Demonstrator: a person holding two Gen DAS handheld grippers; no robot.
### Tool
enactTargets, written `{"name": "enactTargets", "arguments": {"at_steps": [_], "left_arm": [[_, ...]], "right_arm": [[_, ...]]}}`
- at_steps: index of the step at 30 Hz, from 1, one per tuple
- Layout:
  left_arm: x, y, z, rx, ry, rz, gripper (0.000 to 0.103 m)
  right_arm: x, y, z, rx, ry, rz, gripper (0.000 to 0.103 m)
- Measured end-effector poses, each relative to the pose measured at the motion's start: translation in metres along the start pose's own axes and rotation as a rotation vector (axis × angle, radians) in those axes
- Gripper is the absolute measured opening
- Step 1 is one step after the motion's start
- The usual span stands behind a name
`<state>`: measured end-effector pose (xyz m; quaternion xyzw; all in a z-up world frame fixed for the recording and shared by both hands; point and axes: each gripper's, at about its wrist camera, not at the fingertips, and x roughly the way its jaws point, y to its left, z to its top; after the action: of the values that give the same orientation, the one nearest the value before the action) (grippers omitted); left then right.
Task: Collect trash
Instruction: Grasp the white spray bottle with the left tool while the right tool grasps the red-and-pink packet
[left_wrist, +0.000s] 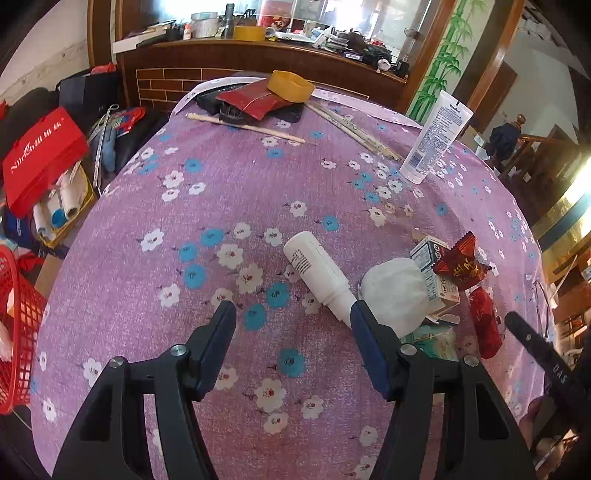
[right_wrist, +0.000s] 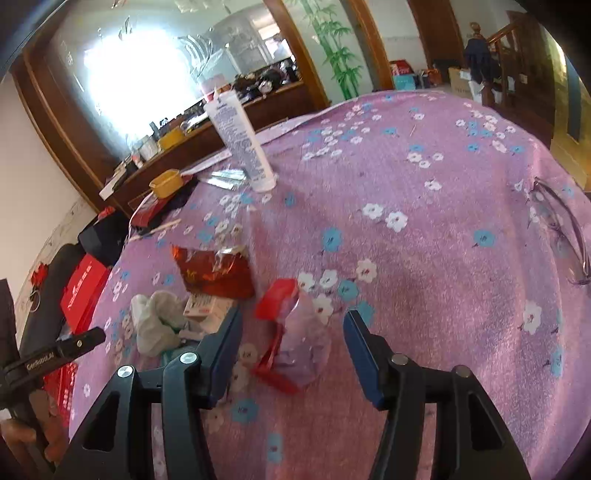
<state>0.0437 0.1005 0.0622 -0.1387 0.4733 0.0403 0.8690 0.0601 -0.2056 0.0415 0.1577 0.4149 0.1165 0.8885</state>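
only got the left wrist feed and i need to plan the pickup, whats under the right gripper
Observer: The right gripper is open, and a clear plastic wrapper with red ends lies on the cloth between its fingers, not gripped.
Operator: anything further right on the table i cant see
Observer: Yes, a pair of glasses lies near the right edge of the floral tablecloth.
Operator: what does the white lump by the bottle look like from there
Observer: From the right wrist view it is a crumpled white tissue, next to a small carton and in front of the red foil wrapper.
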Motion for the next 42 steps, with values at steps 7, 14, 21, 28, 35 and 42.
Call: {"name": "enactTargets", "arguments": {"at_steps": [7, 14, 21, 28, 35, 42], "left_arm": [[0.003, -0.008, -0.01, 0.01, 0.023, 0.001, 0.063], [0.01, -0.01, -0.009, 0.006, 0.042, -0.016, 0.063], [0.012, -0.003, -0.006, -0.01, 0.075, -0.037, 0.063], [-0.003, 0.015, -0.006, 0.004, 0.079, -0.067, 0.063], [-0.007, 0.036, -0.01, 0.058, 0.158, -0.167, 0.063], [0.027, 0.026, 0.016, -0.02, 0.234, -0.225, 0.063]], "right_arm": [[0.001, -0.003, -0.005, -0.013, 0.06, -0.006, 0.062], [0.011, -0.007, -0.006, 0.014, 0.097, 0.01, 0.062], [0.015, -0.001, -0.001, 0.013, 0.118, -0.005, 0.062], [0.036, 0.006, 0.006, 0.026, 0.152, -0.098, 0.061], [0.003, 0.021, -0.003, 0.138, 0.124, -0.228, 0.033], [-0.082, 0.072, -0.036, 0.1, 0.054, -0.345, 0.033]]}}
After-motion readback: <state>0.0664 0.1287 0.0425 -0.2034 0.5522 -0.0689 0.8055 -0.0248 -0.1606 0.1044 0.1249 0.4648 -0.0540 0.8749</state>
